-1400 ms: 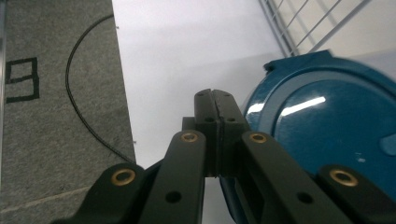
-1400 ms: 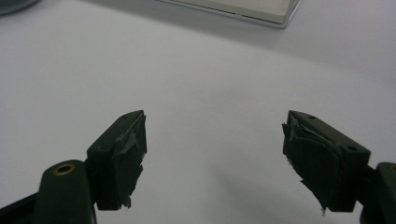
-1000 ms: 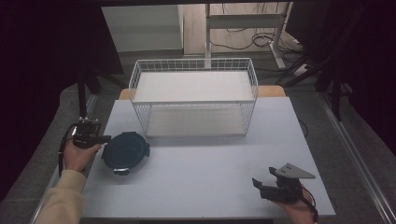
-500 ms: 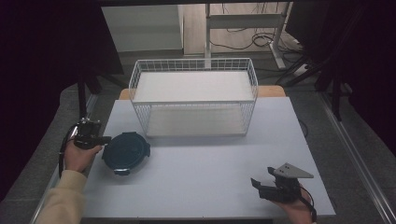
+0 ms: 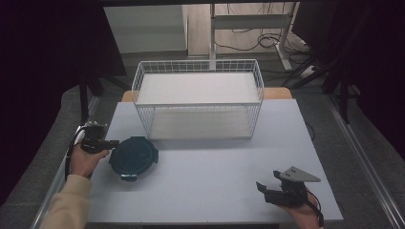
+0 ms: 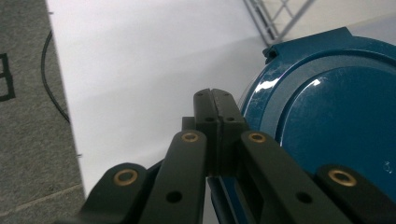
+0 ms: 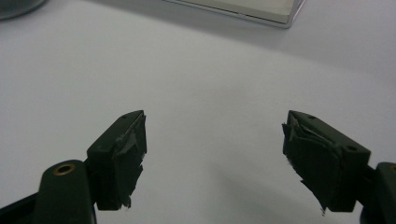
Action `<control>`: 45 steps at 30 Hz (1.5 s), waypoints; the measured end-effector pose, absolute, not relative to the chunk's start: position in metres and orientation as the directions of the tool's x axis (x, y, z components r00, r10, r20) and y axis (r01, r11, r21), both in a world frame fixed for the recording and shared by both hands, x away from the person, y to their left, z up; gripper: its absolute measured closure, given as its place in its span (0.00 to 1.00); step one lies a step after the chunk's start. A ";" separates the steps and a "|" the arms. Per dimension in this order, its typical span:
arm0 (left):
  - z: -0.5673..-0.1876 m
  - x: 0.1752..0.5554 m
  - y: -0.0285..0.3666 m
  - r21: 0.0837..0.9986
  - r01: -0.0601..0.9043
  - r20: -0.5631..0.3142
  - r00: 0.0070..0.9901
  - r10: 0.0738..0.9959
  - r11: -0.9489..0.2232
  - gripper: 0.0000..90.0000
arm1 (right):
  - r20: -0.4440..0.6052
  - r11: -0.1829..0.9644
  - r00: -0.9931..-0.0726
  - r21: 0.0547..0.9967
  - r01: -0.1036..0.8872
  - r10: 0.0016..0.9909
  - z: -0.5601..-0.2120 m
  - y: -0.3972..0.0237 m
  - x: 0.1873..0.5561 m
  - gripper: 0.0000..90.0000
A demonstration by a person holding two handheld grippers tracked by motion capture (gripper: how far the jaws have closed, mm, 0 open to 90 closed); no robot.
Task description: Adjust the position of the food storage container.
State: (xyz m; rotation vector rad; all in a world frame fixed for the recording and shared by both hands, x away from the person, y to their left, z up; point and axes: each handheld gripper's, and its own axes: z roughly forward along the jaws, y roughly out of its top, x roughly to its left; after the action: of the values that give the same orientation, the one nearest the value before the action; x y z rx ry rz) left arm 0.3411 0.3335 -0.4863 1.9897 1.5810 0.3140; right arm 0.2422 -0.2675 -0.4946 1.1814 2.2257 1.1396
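A round dark blue container (image 5: 133, 156) with a clip-on lid sits on the left of the white table (image 5: 215, 167). My left gripper (image 5: 114, 142) lies level at the container's left rim, held by a hand in a cream sleeve. In the left gripper view its jaws (image 6: 215, 100) are pressed together with nothing between them, the tips right beside the blue container (image 6: 327, 121). My right gripper (image 5: 261, 187) rests low near the table's front right corner. It stands open (image 7: 215, 135) over bare tabletop.
A white wire basket (image 5: 198, 102) with a flat white floor stands at the back middle of the table; its lower edge (image 7: 261, 11) shows at the top of the right gripper view. Grey floor (image 5: 57, 143) borders the table's left edge.
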 end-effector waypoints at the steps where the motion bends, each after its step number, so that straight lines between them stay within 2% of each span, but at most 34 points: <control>1: -0.486 0.341 0.332 0.565 0.813 -0.163 0.278 0.947 -0.142 1.00 | 0.044 0.320 -0.578 0.797 0.512 0.815 -0.495 -0.268 0.242 0.24; 33: -0.484 0.314 0.243 0.571 0.762 -0.191 0.484 0.854 -0.305 1.00 | 0.042 0.328 -0.586 0.795 0.510 0.809 -0.495 -0.266 0.242 0.24; 40: -0.486 0.315 0.242 0.577 0.759 -0.217 0.498 0.840 -0.301 1.00 | 0.042 0.326 -0.584 0.796 0.509 0.811 -0.494 -0.267 0.242 0.24; 45: -0.484 0.314 0.244 0.584 0.755 -0.206 0.495 0.844 -0.300 1.00 | 0.040 0.324 -0.581 0.797 0.509 0.813 -0.494 -0.268 0.241 0.24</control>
State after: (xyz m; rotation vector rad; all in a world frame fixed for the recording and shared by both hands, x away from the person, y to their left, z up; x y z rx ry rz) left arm 0.3136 0.2440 -0.4839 2.1112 1.3083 0.1844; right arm 0.2410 -0.2683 -0.4937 1.1747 2.2278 1.1382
